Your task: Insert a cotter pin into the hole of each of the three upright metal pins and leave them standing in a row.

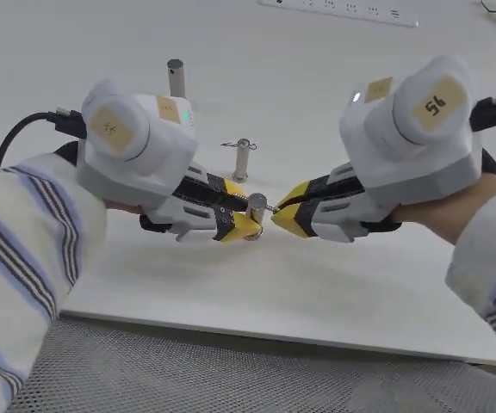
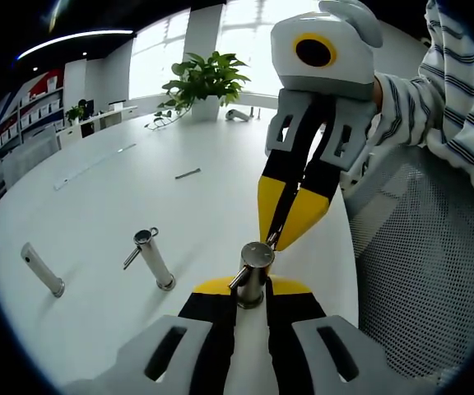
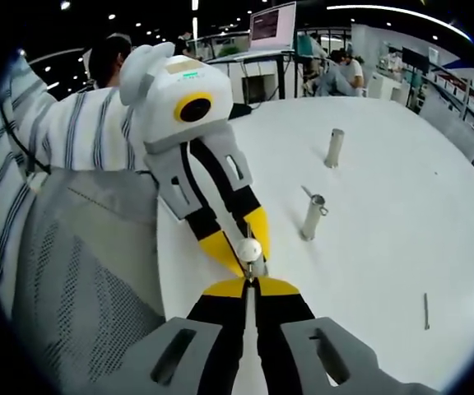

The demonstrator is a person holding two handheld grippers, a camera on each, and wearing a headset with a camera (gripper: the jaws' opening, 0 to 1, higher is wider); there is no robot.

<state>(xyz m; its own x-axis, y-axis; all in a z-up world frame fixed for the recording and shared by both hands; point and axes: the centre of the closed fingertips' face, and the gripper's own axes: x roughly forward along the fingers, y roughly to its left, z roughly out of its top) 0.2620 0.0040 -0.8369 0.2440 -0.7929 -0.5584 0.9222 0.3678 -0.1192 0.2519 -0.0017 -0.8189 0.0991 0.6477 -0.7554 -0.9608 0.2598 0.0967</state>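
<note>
A: Where is the pin (image 1: 257, 204)?
B: Upright, clamped in the left gripper (image 1: 246, 219). The right gripper (image 1: 284, 215) pinches a cotter pin (image 2: 271, 240), its tip at the pin's head.
A: And the others?
B: The second pin (image 1: 243, 159), behind, carries a second cotter pin (image 1: 233, 145). The third pin (image 1: 176, 77) stands farther back on the table (image 1: 360, 284).
</note>
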